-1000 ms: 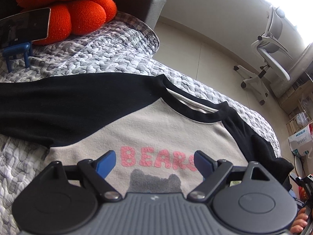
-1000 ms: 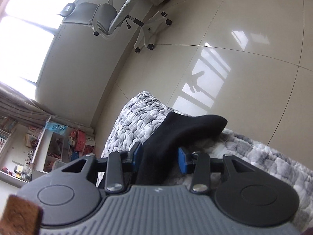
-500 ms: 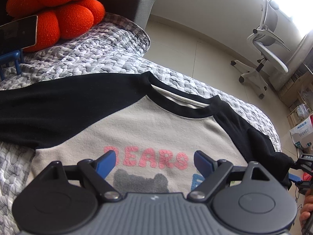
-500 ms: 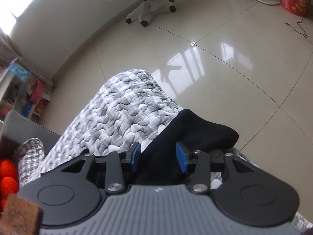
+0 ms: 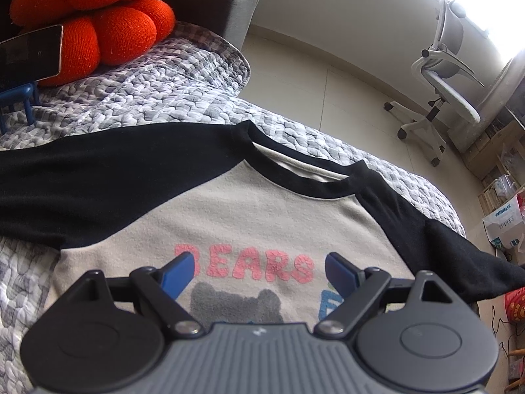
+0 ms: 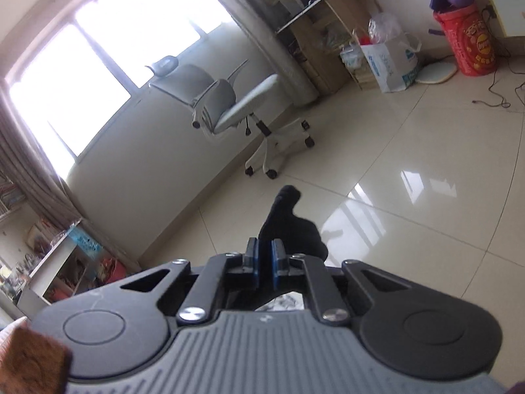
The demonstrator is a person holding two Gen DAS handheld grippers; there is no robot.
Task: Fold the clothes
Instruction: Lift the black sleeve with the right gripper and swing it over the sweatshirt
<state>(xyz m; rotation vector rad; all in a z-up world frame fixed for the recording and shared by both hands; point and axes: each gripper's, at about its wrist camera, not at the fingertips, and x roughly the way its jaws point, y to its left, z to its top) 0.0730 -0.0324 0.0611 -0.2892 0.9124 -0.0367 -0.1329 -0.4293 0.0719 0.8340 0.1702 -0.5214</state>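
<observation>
A beige sweatshirt (image 5: 262, 216) with black sleeves and pink "BEARS" lettering lies flat on a grey quilted bed cover (image 5: 157, 98). Its left sleeve (image 5: 82, 177) stretches out to the left. My left gripper (image 5: 259, 267) is open and empty, hovering over the chest print. My right gripper (image 6: 265, 256) is shut on the black right sleeve (image 6: 285, 220) and holds its cuff lifted off the bed, with the floor behind it.
An orange knitted cushion (image 5: 98, 16) and a phone on a blue stand (image 5: 29, 55) sit at the bed's far left. A grey office chair (image 6: 223, 105) stands on the tiled floor, also in the left wrist view (image 5: 449, 82). Bags and a red tub (image 6: 469, 42) line the wall.
My right gripper has closed on the black sleeve and lifted it off the bed, swinging its view up toward the room. My left gripper has barely shifted over the shirt.
</observation>
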